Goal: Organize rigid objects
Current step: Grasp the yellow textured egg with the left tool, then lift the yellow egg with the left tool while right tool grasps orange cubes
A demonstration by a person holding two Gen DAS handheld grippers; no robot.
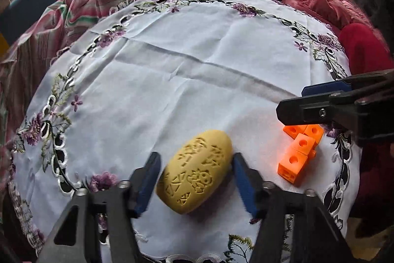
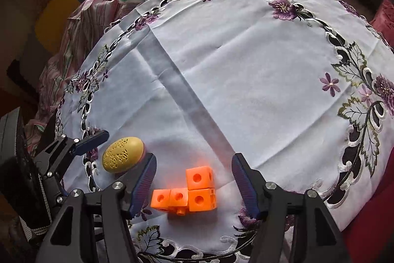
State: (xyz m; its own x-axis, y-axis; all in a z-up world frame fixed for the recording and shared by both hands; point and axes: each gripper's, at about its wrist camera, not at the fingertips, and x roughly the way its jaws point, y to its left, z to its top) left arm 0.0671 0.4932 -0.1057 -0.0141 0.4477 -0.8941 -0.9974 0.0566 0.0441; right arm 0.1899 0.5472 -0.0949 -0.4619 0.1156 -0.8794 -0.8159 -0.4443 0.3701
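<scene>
A yellow egg-shaped piece (image 1: 197,171) with carved patterns lies on the white embroidered tablecloth (image 1: 184,70). My left gripper (image 1: 195,157) straddles it, one blue pad on each side with only a thin gap, so it is open. In the right wrist view the egg (image 2: 123,158) lies beside one left finger (image 2: 93,139), with a sliver of cloth between them. An orange block of joined cubes with holes (image 2: 187,194) lies between the fingers of my right gripper (image 2: 194,157), which is open and not touching it. The left wrist view shows these cubes (image 1: 298,154) under the right gripper (image 1: 291,100).
A striped pink and green cloth (image 1: 73,9) is bunched at the table's far left edge. Red cushions (image 1: 327,4) lie at the far right. A blue chair (image 1: 32,1) stands behind the striped cloth. Both objects lie near the cloth's near edge (image 2: 197,253).
</scene>
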